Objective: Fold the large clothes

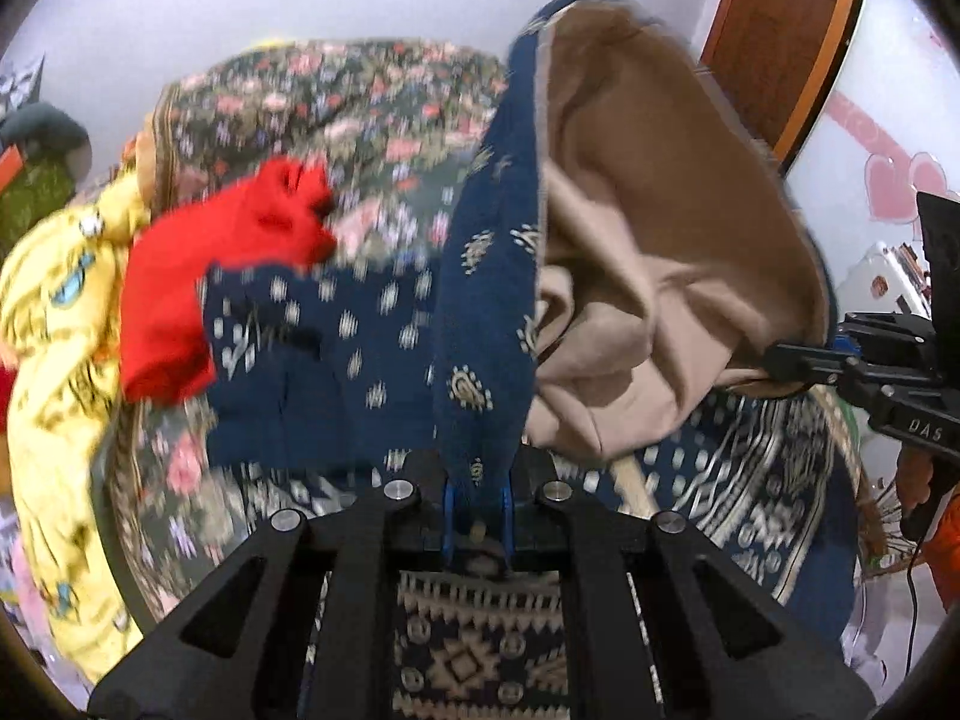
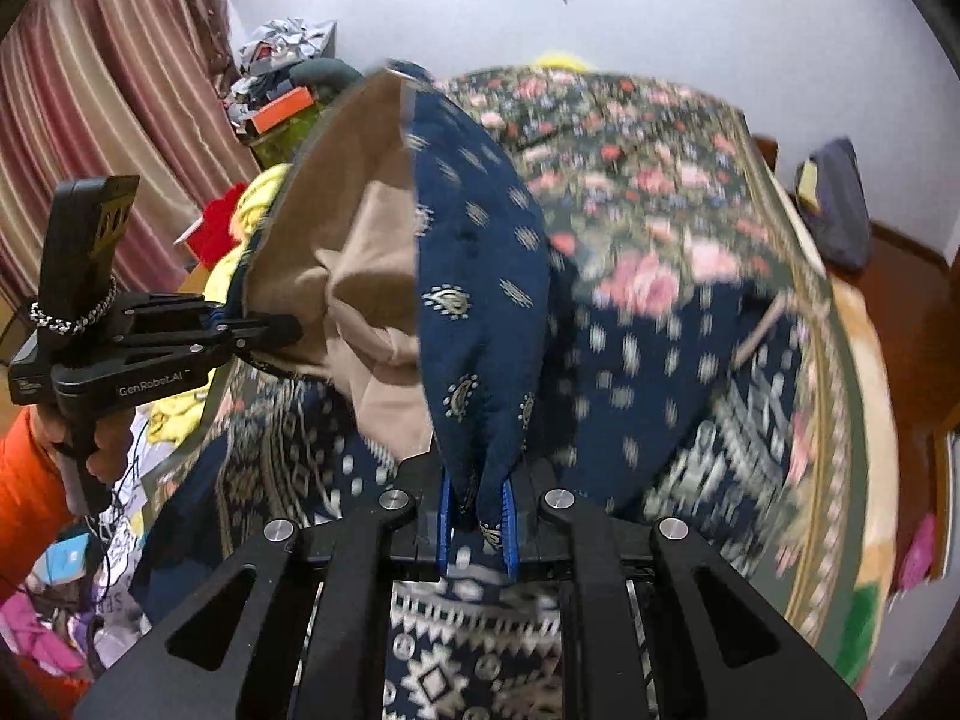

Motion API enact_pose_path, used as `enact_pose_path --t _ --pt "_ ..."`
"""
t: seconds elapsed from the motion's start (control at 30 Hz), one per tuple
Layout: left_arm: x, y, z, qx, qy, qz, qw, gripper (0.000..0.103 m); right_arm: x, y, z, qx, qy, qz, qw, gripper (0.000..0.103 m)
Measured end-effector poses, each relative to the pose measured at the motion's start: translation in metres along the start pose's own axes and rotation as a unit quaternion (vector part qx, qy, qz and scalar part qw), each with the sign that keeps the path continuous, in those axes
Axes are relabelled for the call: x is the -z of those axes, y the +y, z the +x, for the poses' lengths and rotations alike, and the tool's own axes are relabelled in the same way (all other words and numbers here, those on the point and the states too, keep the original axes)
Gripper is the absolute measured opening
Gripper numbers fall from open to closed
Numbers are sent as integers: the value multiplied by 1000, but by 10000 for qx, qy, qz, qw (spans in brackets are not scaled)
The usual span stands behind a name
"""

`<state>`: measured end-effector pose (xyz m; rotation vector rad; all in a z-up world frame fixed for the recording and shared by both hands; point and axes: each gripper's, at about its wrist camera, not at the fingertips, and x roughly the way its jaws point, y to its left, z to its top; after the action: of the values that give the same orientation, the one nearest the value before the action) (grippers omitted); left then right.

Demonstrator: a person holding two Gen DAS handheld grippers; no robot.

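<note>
Up off the floral bedspread, the navy patterned garment hangs stretched between both claws: left gripper and right gripper each pinch an edge, its tan lining facing out.

Two wrist cams, both angled down over the bed

Each view is taken from right behind its own fingers, very close to the lifted navy patterned cloth. The floral bedspread and back wall are shared by both (fisheye, so edges bend). The right gripper is caught at the left view's right edge, the left gripper at the right view's left edge.
</note>
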<state>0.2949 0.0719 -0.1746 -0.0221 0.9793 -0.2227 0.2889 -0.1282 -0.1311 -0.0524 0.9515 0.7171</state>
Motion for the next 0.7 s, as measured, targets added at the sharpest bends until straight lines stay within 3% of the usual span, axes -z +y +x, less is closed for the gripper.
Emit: enact_pose_path --t 0.3,0.47,0.7 --pt "53 8 15 -113 378 -70 9992 14 44 -10 13 172 324 415 9985 11" --pt "71 12 12 -215 387 -115 9990 36 56 -14 10 298 401 441 9978 15" --pt "81 28 -10 -390 339 -320 9982 38 69 -15 2 378 585 454 9965 16"
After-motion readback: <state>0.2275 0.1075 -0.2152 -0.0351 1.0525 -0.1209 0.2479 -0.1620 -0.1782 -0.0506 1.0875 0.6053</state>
